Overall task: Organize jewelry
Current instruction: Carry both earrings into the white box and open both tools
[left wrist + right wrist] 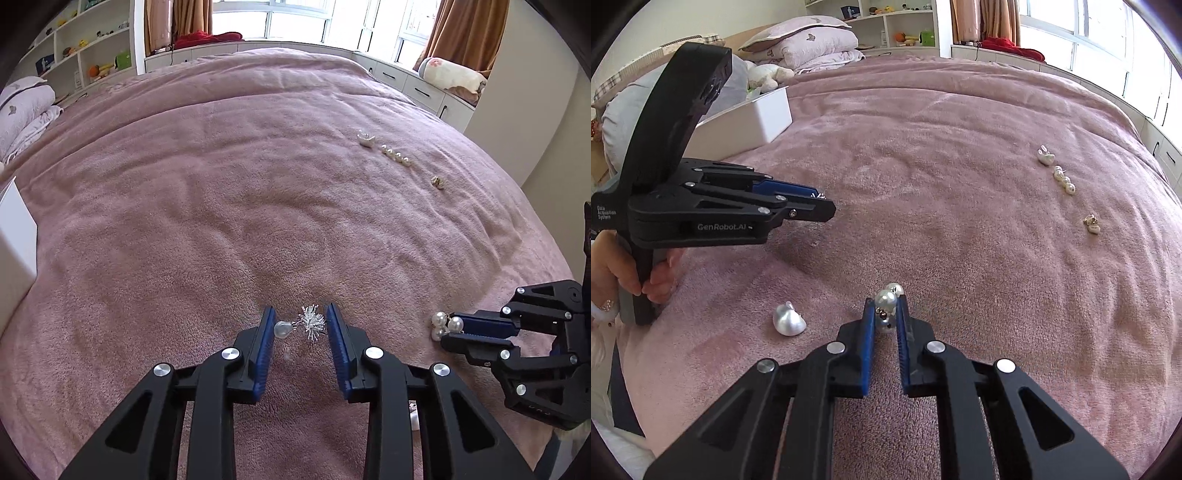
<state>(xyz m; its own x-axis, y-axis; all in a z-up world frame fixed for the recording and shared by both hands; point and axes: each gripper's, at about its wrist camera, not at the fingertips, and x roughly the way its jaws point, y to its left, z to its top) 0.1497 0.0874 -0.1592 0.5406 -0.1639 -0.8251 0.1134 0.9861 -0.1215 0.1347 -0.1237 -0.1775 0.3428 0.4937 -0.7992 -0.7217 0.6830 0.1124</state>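
A silver spiky earring with a clear drop lies on the pink blanket between the tips of my left gripper. The jaws stand a little apart around it, touching the drop on the left. My right gripper is shut on a pearl cluster earring, also seen in the left wrist view. A large baroque pearl piece lies left of the right gripper. Farther off lie a white pearl piece, a row of pearls and a small gold earring.
A white box stands on the bed's left side, and shows in the left wrist view. Folded bedding and a plush toy lie beyond it. Shelves and windows are behind the bed.
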